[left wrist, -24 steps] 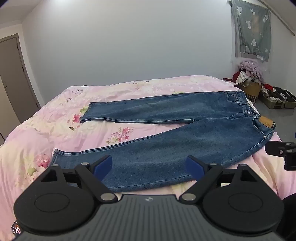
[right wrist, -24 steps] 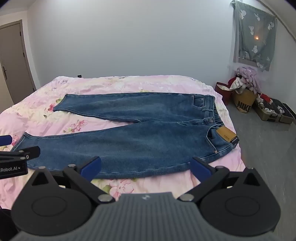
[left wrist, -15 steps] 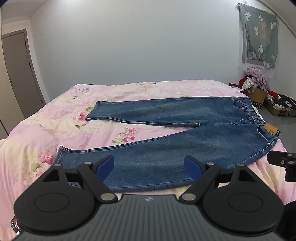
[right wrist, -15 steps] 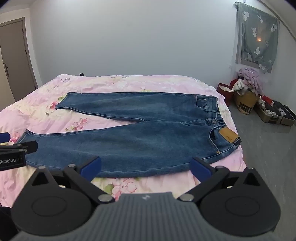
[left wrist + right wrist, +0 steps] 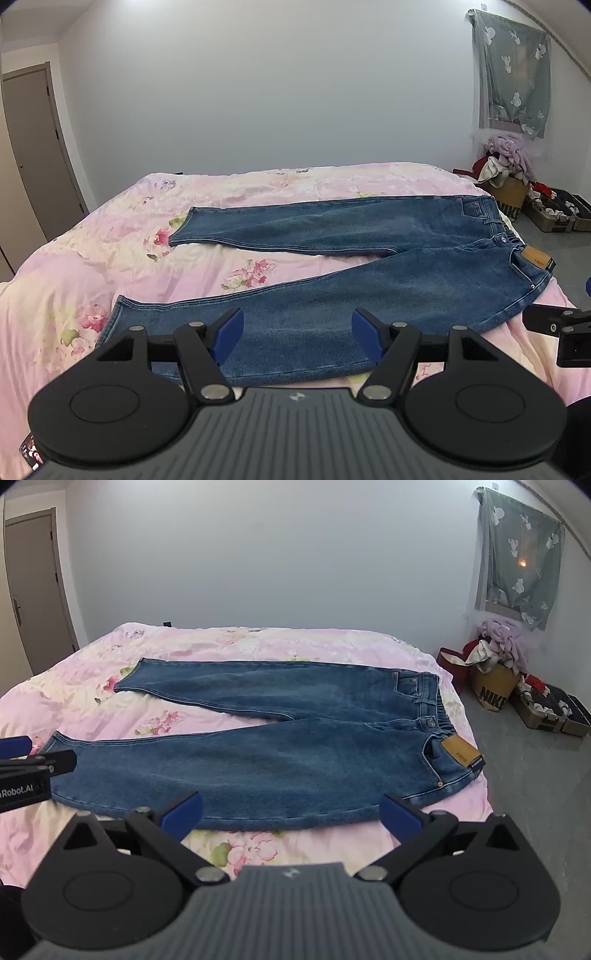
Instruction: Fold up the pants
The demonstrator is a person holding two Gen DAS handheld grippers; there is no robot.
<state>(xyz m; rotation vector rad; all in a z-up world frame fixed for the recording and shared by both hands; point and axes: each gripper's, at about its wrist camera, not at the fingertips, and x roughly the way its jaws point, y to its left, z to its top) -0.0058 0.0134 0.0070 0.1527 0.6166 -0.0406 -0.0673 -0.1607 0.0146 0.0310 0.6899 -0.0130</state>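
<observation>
Denim pants [image 5: 332, 280] spread flat on pink floral bed [image 5: 74, 266], legs splayed, waistband rightward. Left gripper [image 5: 297, 328] and right gripper [image 5: 291, 812] hovering over near leg, jaws wide, empty. Best: pinch near leg's outer edge at hem and waist, lift evenly onto far leg.

Left gripper [image 5: 296, 329] and right gripper [image 5: 291, 813]: matte black linkage arms, blue fingertip pads, silver pivot screws, round black discs, ribbed grey housing with a small white logo, white "Robot.AI" lettering
</observation>
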